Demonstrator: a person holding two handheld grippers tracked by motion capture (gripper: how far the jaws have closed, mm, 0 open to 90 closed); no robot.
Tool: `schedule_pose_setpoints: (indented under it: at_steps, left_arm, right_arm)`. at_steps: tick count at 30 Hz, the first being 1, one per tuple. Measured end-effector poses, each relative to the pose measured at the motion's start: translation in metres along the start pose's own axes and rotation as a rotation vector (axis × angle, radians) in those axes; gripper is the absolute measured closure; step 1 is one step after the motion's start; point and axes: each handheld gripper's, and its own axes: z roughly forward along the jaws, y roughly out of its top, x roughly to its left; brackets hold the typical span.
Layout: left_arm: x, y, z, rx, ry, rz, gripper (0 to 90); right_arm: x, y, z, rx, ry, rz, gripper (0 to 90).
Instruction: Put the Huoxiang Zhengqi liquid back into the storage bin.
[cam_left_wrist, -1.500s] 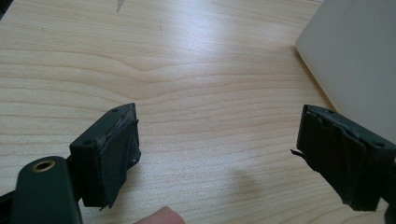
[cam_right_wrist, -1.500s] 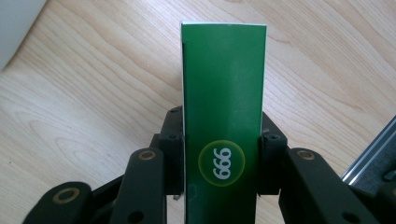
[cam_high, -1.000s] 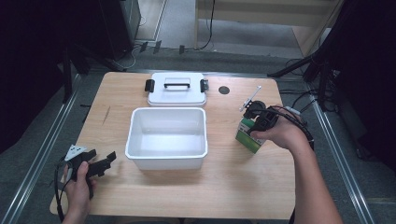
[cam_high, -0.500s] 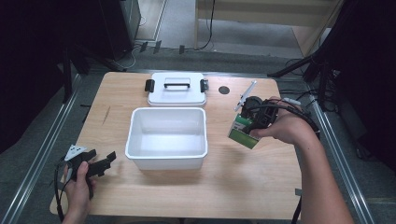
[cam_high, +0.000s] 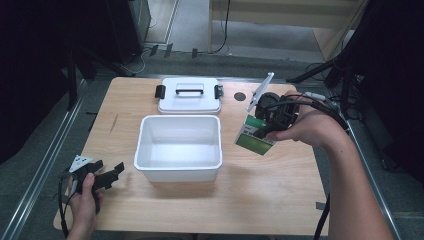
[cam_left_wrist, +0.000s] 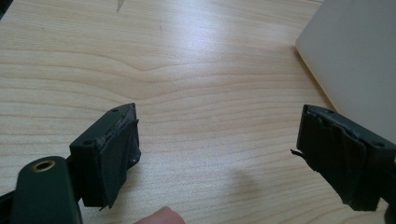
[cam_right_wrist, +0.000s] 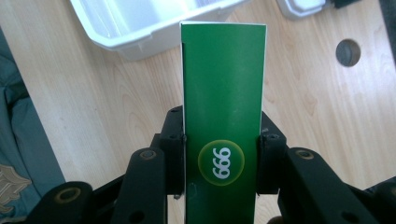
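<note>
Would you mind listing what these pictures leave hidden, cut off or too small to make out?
- Green box: its lower end runs off the bottom edge of the right gripper view, and the clamping right gripper covers its sides there.
- Print on the box in the high view: too small to read.
- White bin: just one corner enters the left gripper view, cut by the right edge.
- Lid: its underside faces the table.

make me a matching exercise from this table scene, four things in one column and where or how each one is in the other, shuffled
Things:
1. green box
2. white tub
3. lid with black handle
4. left tool

States:
a. open, low over the near left of the table
b. lying flat beyond the tub
c. clamped in the right tool, off the table
d. uncovered, mid-table

Pairs: 1-c, 2-d, 3-b, 4-a
</note>
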Motion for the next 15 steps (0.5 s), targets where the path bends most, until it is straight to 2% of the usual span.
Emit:
schedule_pose_setpoints:
  at_steps: [7,10,12,14,15]
  left_arm:
    - [0.0,0.0,0.0,-0.001,0.0,-0.003,13.9]
    - [0.001,0.0,0.0,0.0,-0.001,-0.002,13.9]
    - [0.001,0.0,0.0,-0.003,-0.001,-0.003,13.9]
    - [0.0,0.0,0.0,-0.003,0.0,-0.002,13.8]
    - [0.001,0.0,0.0,-0.002,0.0,-0.002,13.8]
  right_arm:
    - [0.003,0.018,-0.013,-0.012,0.003,-0.039,64.4]
    - [0.004,0.029,-0.019,-0.035,0.011,-0.059,64.3]
    - [0.005,0.031,-0.02,-0.032,0.014,-0.056,64.4]
    - [0.005,0.038,-0.022,-0.041,0.009,-0.086,64.3]
    - [0.006,0.041,-0.023,-0.039,0.007,-0.087,64.3]
